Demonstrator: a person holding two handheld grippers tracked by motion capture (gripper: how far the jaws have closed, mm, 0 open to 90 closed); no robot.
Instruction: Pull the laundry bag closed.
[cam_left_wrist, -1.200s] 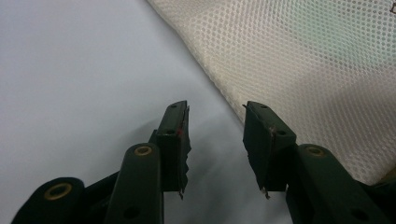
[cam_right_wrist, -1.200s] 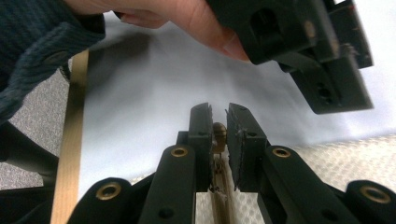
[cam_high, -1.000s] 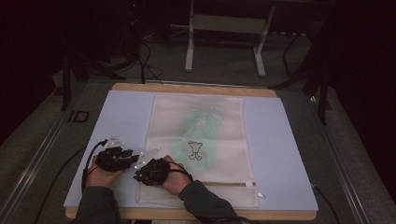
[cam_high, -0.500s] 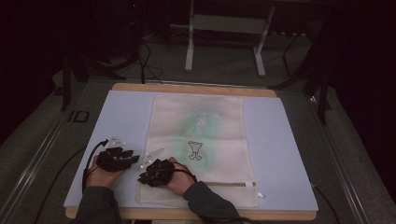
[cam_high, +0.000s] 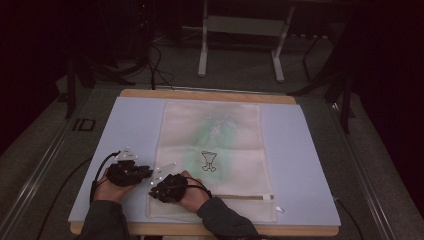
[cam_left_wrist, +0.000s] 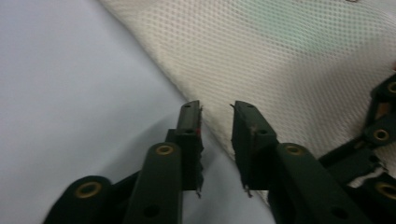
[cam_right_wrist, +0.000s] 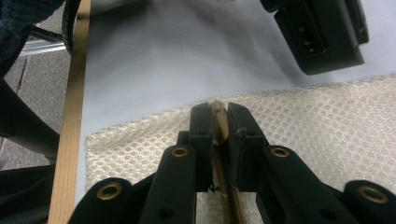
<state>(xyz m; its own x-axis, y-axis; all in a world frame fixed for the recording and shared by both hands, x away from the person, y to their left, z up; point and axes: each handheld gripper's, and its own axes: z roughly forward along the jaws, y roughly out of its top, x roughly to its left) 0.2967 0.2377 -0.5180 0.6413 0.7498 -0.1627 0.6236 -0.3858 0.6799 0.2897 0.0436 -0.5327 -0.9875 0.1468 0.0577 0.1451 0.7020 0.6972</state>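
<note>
While your left tongs (cam_left_wrist: 215, 109) have just been closing astride the mesh laundry bag's (cam_high: 215, 150) near left edge, not yet pinching it, finish that bite on the hem before anything moves. Your right tongs (cam_right_wrist: 218, 112) are clenched on the zipper (cam_right_wrist: 224, 186) end; keep the bag flat on the worktop (cam_high: 135, 125).

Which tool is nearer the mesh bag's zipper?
Right. The right tool is shut on the zipper at the mesh bag's near left corner. The left tool sits at the bag's left edge, jaws just closing, astride that edge.
</note>
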